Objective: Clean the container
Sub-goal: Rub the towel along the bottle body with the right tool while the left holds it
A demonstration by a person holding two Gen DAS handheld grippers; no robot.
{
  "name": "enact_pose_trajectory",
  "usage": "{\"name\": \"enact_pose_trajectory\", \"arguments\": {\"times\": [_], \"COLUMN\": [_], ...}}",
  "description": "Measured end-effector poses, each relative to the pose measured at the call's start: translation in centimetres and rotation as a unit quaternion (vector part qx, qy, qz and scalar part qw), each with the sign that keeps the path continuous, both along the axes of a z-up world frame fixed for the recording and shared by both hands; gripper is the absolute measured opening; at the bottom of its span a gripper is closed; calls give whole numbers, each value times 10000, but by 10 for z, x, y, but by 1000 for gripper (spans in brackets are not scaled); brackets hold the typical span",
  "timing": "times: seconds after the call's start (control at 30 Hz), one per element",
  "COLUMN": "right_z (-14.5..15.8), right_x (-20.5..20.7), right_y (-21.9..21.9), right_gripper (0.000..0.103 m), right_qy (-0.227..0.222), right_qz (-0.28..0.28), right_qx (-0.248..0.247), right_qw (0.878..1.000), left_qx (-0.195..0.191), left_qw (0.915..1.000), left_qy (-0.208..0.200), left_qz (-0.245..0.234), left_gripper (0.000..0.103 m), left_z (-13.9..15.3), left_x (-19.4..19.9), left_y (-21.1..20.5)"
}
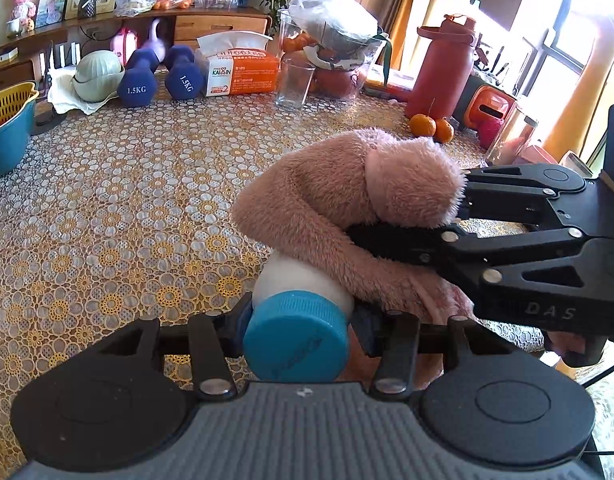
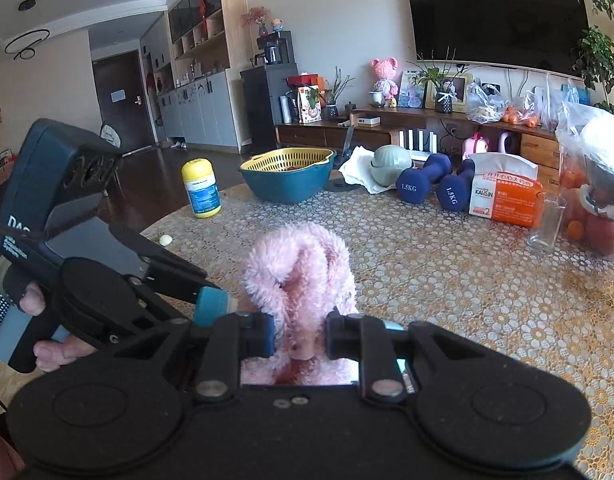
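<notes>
A white container (image 1: pixel 303 280) with a blue screw cap (image 1: pixel 297 336) is clamped between the fingers of my left gripper (image 1: pixel 301 328), cap toward the camera. A fluffy pink cloth (image 1: pixel 347 188) lies draped over the container's far end. My right gripper (image 1: pixel 427 216) comes in from the right, shut on that cloth, its tips buried in the pile. In the right wrist view the right gripper (image 2: pixel 301 338) pinches the pink cloth (image 2: pixel 299 268). At the left of that view, the left gripper (image 2: pixel 215 304) holds the blue cap (image 2: pixel 213 306); the white body is hidden behind the cloth.
A floral lace cover (image 1: pixel 127 220) lies on the table. At the back stand two blue dumbbells (image 1: pixel 159 74), a tissue pack (image 1: pixel 241 66), a drinking glass (image 1: pixel 293 82), a red flask (image 1: pixel 443 68) and oranges (image 1: pixel 431 126). A teal basin (image 2: pixel 287 184) and a yellow-capped bottle (image 2: pixel 201 188) sit far left.
</notes>
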State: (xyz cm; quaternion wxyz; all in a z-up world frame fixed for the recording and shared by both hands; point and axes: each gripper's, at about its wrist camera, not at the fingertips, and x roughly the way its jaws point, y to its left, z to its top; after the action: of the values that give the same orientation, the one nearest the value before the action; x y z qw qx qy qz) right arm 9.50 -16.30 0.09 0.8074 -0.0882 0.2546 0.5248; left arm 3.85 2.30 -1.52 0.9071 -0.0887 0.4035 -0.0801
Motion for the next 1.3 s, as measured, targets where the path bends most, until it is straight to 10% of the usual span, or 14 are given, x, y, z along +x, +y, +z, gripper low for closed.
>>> {"name": "enact_pose_trajectory", "arguments": {"times": [1.07, 1.3], "right_z": [-61, -15], "right_x": [66, 55], "right_y": [-8, -38], "right_gripper": [20, 20], "right_qy": [105, 80], "right_qz": [-1366, -1316], "right_qx": [-1045, -22], "right_qw": [9850, 9913], "left_qx": [205, 319], "left_qw": [9988, 9981], "left_qy": [-438, -502], "left_qz": [-51, -138], "left_gripper": [49, 49], "left_z": [16, 23], "left_x": [19, 38], "left_y": [-6, -9]}}
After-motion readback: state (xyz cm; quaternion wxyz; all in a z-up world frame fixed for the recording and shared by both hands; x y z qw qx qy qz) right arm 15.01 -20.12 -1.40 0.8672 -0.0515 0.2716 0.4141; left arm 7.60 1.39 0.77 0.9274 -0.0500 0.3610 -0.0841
